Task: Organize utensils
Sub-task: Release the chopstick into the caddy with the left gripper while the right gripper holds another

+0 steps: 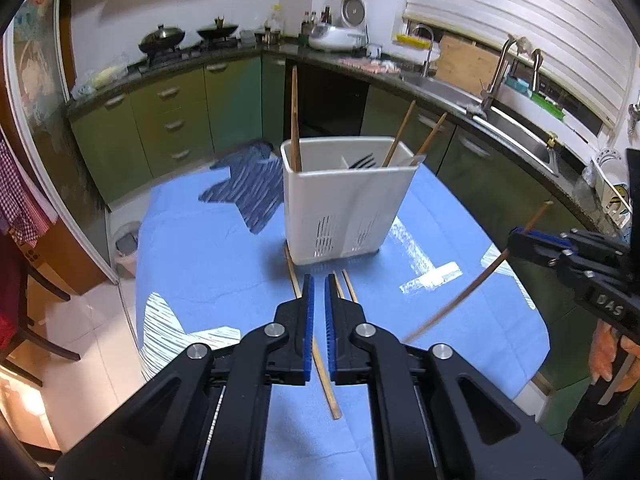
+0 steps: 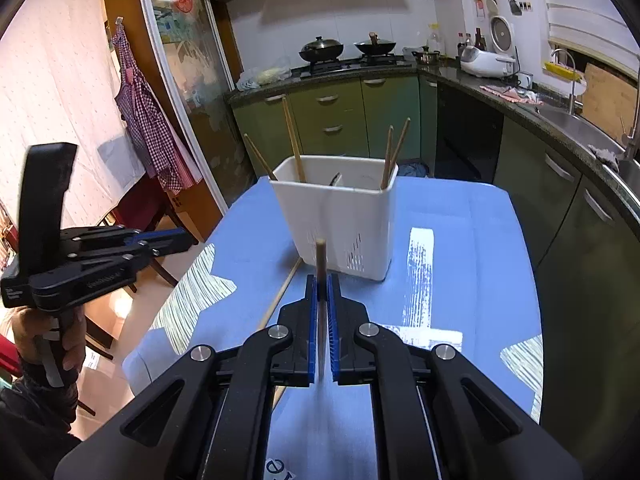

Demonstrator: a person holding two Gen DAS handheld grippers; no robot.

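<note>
A white utensil holder (image 1: 348,208) (image 2: 336,216) stands on the blue-covered table (image 1: 208,264) (image 2: 472,240). Several wooden chopsticks (image 1: 295,120) (image 2: 294,140) and a dark fork (image 1: 362,162) stick out of it. My right gripper (image 2: 322,280) (image 1: 514,236) is shut on one chopstick (image 2: 320,252) (image 1: 460,296), held in the air to the right of the holder. My left gripper (image 1: 319,280) (image 2: 188,238) hovers shut and empty in front of the holder. Below it a loose chopstick (image 1: 326,376) (image 2: 280,296) lies on the cloth. Two more chopstick ends (image 1: 345,286) show by its right finger.
A dark blue striped cloth (image 1: 248,188) lies at the table's far left. Green cabinets and a dark counter wrap the room, with woks (image 2: 322,50), a rice cooker (image 2: 486,62) and a sink (image 1: 516,128). A chair (image 2: 140,216) and a bin (image 1: 128,246) stand left of the table.
</note>
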